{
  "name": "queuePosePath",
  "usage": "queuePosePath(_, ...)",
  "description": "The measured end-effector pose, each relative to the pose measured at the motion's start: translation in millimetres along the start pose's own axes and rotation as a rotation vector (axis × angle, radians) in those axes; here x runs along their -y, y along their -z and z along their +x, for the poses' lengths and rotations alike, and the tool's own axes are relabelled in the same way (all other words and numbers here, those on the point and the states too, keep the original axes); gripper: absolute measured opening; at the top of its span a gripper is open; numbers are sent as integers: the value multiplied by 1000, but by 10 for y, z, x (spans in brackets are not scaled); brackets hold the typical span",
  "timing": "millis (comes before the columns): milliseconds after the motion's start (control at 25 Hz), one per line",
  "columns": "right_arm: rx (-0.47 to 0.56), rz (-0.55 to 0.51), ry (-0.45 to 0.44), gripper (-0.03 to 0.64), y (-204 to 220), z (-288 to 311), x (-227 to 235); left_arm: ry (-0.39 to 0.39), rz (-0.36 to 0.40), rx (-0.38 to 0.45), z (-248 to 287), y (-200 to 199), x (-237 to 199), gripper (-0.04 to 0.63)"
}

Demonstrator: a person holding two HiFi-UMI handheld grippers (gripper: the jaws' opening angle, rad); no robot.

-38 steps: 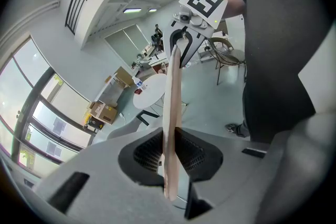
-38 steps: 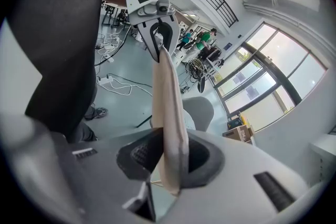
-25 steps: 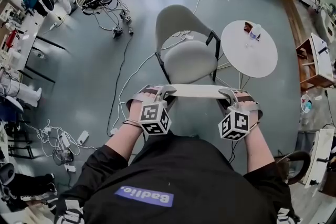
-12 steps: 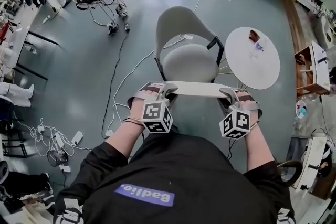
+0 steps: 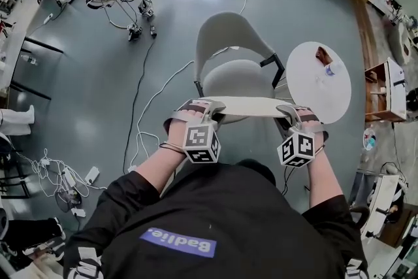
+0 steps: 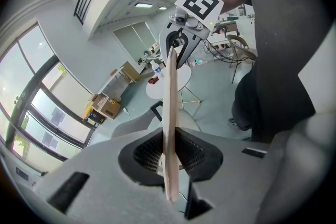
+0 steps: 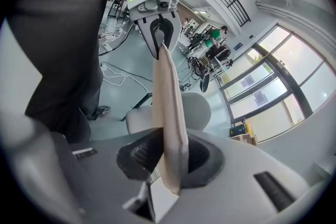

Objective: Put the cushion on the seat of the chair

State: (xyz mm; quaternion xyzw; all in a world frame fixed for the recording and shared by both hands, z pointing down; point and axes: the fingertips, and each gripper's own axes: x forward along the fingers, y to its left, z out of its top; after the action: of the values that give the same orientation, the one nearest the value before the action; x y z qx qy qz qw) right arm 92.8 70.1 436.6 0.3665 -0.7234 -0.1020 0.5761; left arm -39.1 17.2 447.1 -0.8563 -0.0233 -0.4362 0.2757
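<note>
The person is holding the flat beige cushion (image 5: 245, 106) between both tools, the left gripper (image 5: 204, 109) pinching one end and the right gripper (image 5: 287, 115) clamping the other. The cushion is hanging level over the front edge of the chair (image 5: 225, 36), not yet lying on its seat (image 5: 238, 78). Lowering and letting go are what's left, I'd say.

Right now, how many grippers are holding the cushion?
2: the left gripper pinches the cushion's left end, and the right gripper pinches its right end, near the chair.
</note>
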Motion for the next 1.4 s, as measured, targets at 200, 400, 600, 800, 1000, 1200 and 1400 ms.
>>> queuePosePath(200,31,-34,-37,84,176,251,210,-16,-36,-30,257,3,-186,60)
queuePosePath(400,92,-84,-80,84,369,594,488,-64,-107,-97,543,27,-427,60)
queuePosePath(600,167,-178,-118,84,542,933,823,-136,-199,-175,814,29,-662,60)
queuePosePath(800,248,-264,-147,84,655,1314,1058,-215,-282,-248,1053,74,-799,60)
queuePosePath(1000,289,-275,-145,84,746,1670,1126,-275,-287,-266,1322,198,-877,60)
queuePosePath(1200,288,-278,-159,84,812,2003,1079,-281,-289,-270,1582,401,-899,60)
queuePosePath(1400,280,-274,-170,84,926,2393,1027,-272,-300,-274,1912,606,-906,60)
